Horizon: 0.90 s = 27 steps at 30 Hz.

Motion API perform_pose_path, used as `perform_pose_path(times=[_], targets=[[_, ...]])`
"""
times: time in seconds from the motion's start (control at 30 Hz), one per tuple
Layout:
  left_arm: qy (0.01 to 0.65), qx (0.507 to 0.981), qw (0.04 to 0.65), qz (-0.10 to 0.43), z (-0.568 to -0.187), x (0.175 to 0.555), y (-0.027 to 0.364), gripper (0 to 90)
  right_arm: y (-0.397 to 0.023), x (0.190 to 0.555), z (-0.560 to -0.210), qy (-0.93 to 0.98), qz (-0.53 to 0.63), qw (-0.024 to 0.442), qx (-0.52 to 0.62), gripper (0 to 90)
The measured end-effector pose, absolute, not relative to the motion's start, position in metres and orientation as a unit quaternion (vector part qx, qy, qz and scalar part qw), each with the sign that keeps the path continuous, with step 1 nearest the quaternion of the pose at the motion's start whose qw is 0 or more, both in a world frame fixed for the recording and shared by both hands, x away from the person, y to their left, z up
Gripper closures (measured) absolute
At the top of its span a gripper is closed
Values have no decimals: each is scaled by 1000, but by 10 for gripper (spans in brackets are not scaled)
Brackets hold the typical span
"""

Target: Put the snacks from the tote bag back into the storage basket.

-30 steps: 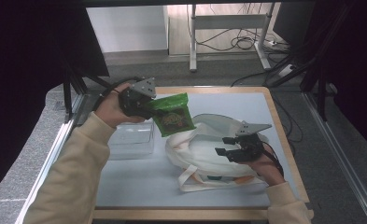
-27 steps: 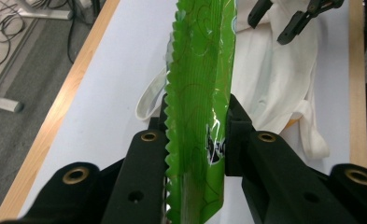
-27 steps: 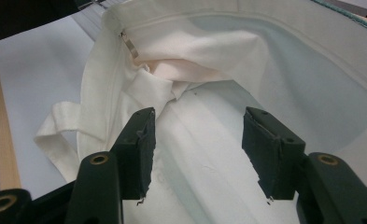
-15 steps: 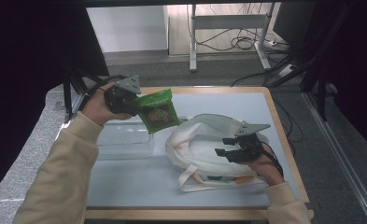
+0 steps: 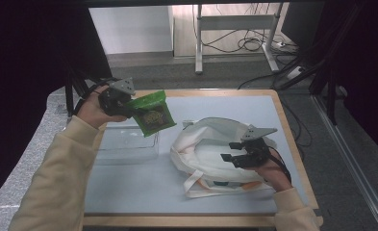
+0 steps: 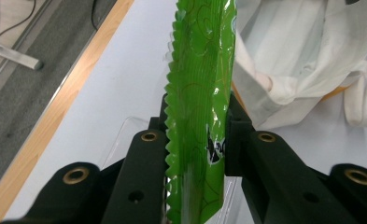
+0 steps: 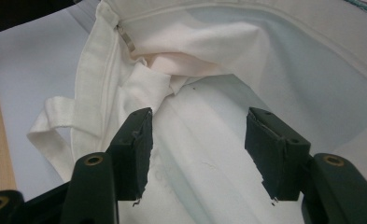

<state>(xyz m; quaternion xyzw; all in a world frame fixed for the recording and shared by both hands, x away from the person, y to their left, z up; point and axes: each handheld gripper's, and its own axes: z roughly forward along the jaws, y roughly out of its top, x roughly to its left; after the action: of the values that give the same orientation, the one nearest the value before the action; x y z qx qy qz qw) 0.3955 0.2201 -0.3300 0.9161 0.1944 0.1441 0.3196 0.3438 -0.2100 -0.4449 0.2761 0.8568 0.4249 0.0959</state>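
A green snack packet [image 5: 153,114] hangs in the air above the back left of the table, and my left gripper [image 5: 132,111] is shut on its edge. In the left gripper view the packet [image 6: 200,84] stands edge-on between the pads of the left gripper [image 6: 196,135]. A white cloth tote bag [image 5: 206,149] lies open at the table's right middle. My right gripper [image 5: 233,156] stands open over the bag's mouth. In the right gripper view the right gripper [image 7: 197,140] has only the bag's cloth [image 7: 209,56] beneath its spread jaws.
A clear plastic container [image 5: 126,144] sits on the table under the packet, left of the bag; its rim [image 6: 125,133] shows below the left gripper's jaws. The table's wooden edge [image 5: 292,139] runs close to the right hand. A bag strap [image 7: 50,126] trails toward the front.
My left gripper has carried the green packet leftward, away from the bag and over the clear container. The right gripper has stayed in place over the bag.
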Motion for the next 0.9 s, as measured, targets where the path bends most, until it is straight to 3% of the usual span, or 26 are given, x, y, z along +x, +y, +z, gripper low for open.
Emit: perform_pose_path(times=[0.9], targets=[[247, 910, 301, 142, -353, 405, 270, 757, -208, 345, -448, 861, 417, 95, 275, 402]])
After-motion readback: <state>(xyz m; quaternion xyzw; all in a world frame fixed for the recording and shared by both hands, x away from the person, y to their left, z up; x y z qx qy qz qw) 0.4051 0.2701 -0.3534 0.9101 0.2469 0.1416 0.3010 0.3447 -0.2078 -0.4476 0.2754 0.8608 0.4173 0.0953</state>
